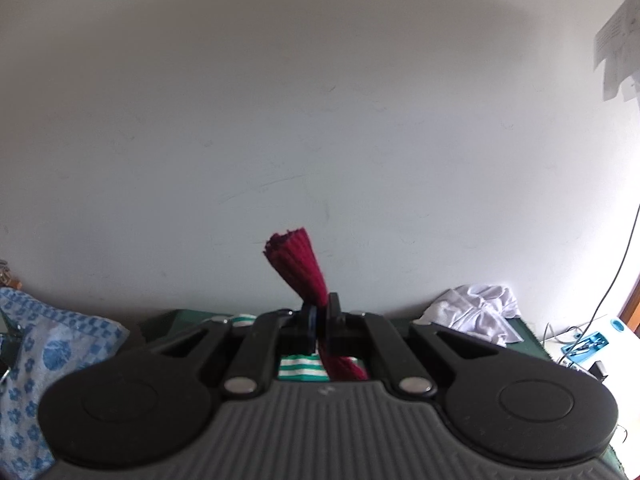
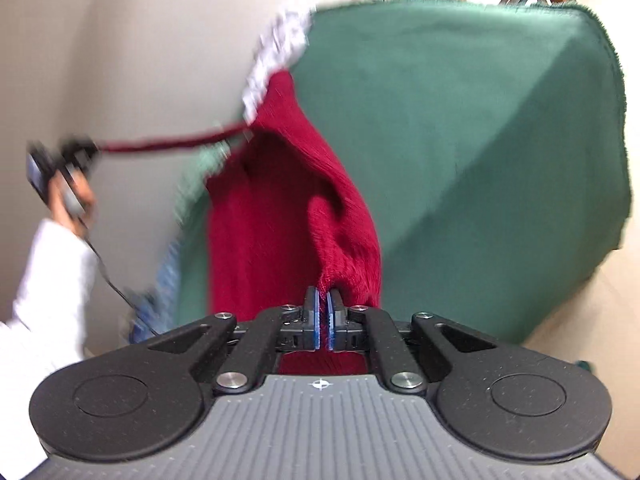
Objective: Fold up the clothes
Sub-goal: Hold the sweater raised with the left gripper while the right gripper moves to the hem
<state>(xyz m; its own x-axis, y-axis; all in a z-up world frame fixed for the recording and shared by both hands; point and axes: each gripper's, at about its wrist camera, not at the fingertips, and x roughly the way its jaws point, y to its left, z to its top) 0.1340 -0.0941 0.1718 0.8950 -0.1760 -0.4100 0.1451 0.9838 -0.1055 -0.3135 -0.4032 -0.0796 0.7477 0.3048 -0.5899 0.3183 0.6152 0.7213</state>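
both claws have hold of the same dark red knitted garment (image 2: 280, 216), and i'd guess it is being stretched out in the air so it hangs flat enough to be laid down and folded. the left claw (image 1: 322, 322) is pressed together on a bunched ribbed edge of it; that edge fans up past the fingertips against the pale wall, and the rest drops away underneath. the right claw (image 2: 323, 314) is likewise pinched shut on another bit of the knit, right at its tips, with the body of the garment hanging out in front of it over the green-covered table (image 2: 460, 128). from the right view the red cloth runs as a taut strip to the far left, where a hand (image 2: 70, 200) in a white sleeve grips the other tool. that view is blurred, so the exact edge held there is hard to tell.

beyond the left claw a white garment (image 1: 476, 312) lies crumpled on the table to the right, a blue patterned cloth (image 1: 36, 356) lies at the left, and something green-and-white striped (image 1: 300, 368) shows below.
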